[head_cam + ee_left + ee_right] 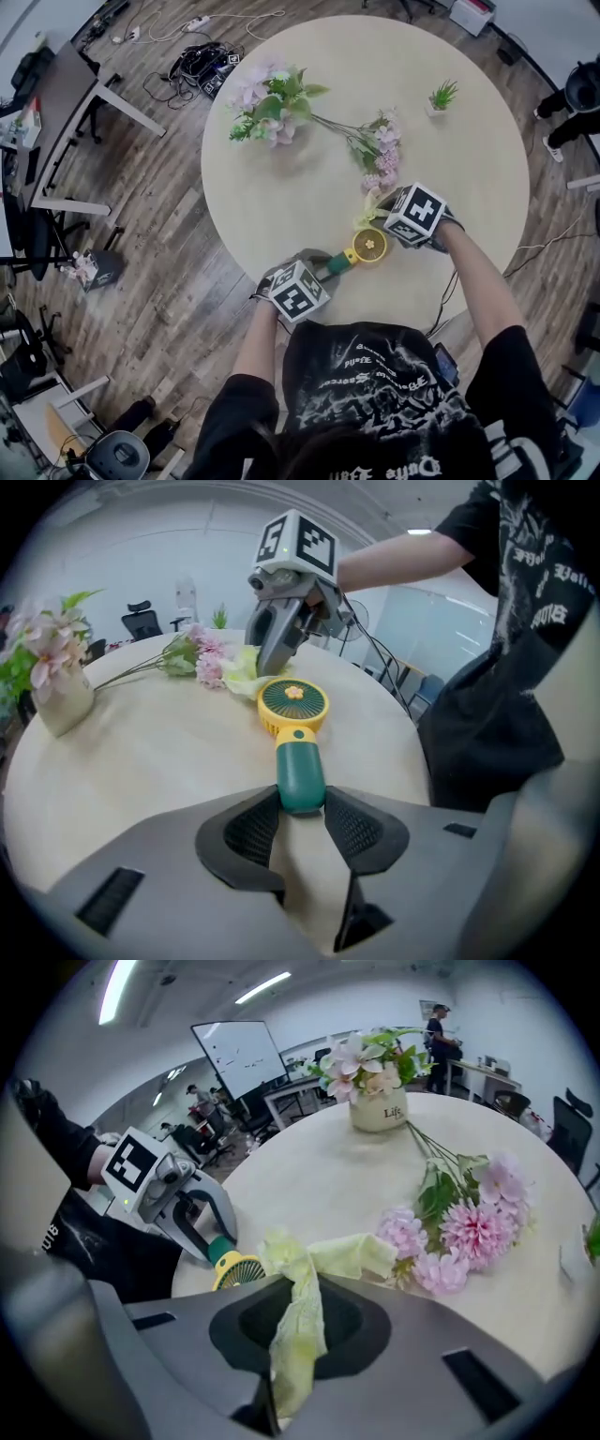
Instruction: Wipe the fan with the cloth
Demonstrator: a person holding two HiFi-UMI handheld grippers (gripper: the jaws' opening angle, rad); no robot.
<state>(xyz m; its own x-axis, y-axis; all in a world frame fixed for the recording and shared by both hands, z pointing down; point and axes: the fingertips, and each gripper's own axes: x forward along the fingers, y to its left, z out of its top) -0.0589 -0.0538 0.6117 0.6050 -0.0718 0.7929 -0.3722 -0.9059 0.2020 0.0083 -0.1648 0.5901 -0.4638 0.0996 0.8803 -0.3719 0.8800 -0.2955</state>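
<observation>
L gripper (302, 801) fingers pinch fan (292, 705) handle | R gripper (295, 1305) fingers pinch cloth (352, 1252)

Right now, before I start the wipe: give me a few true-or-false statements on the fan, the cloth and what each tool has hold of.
1. The left tool grips the fan by its green handle. True.
2. The right tool is empty. False: it is shut on the yellow-green cloth.
3. The fan stands upright. False: it lies on the table, grille facing up.
4. The cloth covers the grille. False: the grille is bare; the cloth sits just beyond the fan's head.
5. A vase of flowers stands upright on the table. True.
</observation>
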